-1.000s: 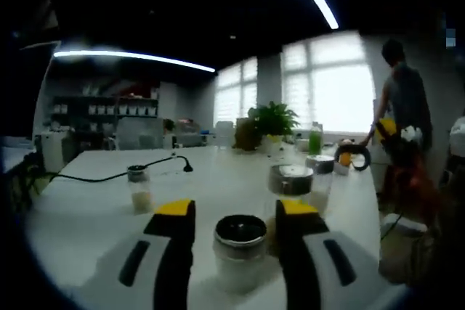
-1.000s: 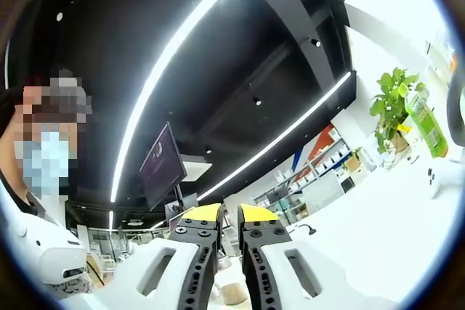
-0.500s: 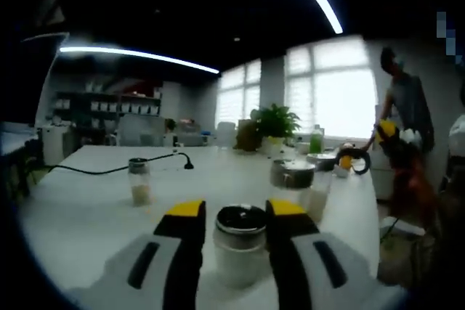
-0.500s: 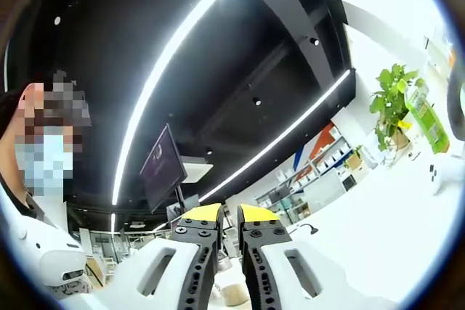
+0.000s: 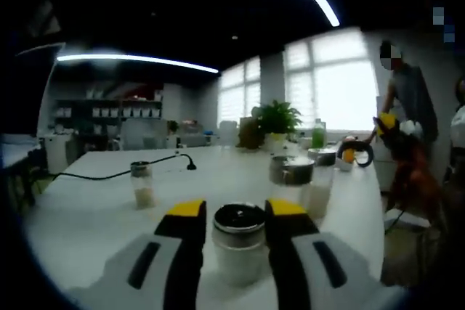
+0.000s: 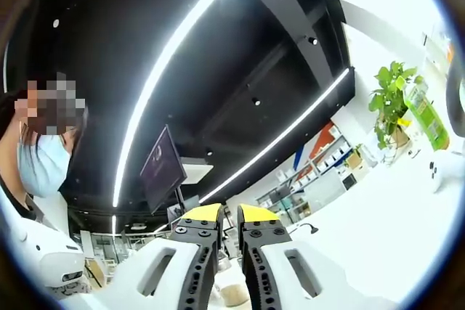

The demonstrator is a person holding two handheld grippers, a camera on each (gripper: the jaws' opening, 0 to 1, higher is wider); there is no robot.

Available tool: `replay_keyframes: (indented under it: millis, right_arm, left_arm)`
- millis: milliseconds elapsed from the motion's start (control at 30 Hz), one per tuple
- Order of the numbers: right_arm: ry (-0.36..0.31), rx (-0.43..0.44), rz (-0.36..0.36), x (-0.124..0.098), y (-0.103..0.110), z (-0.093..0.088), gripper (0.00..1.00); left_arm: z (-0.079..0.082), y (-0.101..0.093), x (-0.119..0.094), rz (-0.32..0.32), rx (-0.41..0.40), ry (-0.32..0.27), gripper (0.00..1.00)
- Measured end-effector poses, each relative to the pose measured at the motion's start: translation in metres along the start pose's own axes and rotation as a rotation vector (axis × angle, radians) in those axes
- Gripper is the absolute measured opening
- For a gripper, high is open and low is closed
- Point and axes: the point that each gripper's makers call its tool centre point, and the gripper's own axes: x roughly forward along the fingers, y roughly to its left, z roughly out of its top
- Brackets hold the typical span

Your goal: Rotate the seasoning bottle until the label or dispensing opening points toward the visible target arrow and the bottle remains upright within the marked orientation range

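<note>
A seasoning bottle [image 5: 238, 241] with a silver-rimmed dark lid and pale contents stands upright on the white table [image 5: 87, 212]. My left gripper [image 5: 235, 210] is shut on it, one yellow-tipped jaw pressed against each side just below the lid. No label or arrow can be made out on it. In the right gripper view, my right gripper [image 6: 229, 214] points up at the dark ceiling, its yellow-tipped jaws nearly together with nothing between them. A pale jar [image 6: 231, 293] shows low behind them.
More jars stand on the table: a small one [image 5: 143, 184] at left, a wide-lidded one [image 5: 293, 179] and another [image 5: 320, 163] at right. A black cable [image 5: 116, 174] crosses the far side. A plant [image 5: 276, 119], a green bottle [image 5: 317, 136] and a person [image 5: 407, 103] are beyond.
The left jaws have closed in from a wider stance onto the seasoning bottle's sides. The left view shifted slightly. The right gripper has not moved.
</note>
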Motion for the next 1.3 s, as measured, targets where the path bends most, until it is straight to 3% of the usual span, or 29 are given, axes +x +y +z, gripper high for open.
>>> replay_keyframes:
  millis: [200, 633, 1300]
  right_arm:
    - [-0.008, -0.002, 0.005, 0.000, 0.001, 0.003, 0.06]
    - [0.000, -0.001, -0.007, -0.001, -0.002, 0.001, 0.06]
    - [0.021, 0.002, -0.003, 0.002, 0.000, -0.006, 0.06]
  left_arm:
    - [-0.011, -0.002, 0.000, -0.025, 0.015, 0.051, 0.33]
    - [-0.012, -0.003, -0.001, -0.062, 0.020, 0.054, 0.32]
    - [-0.012, -0.008, -0.001, -0.257, 0.040, 0.068, 0.32]
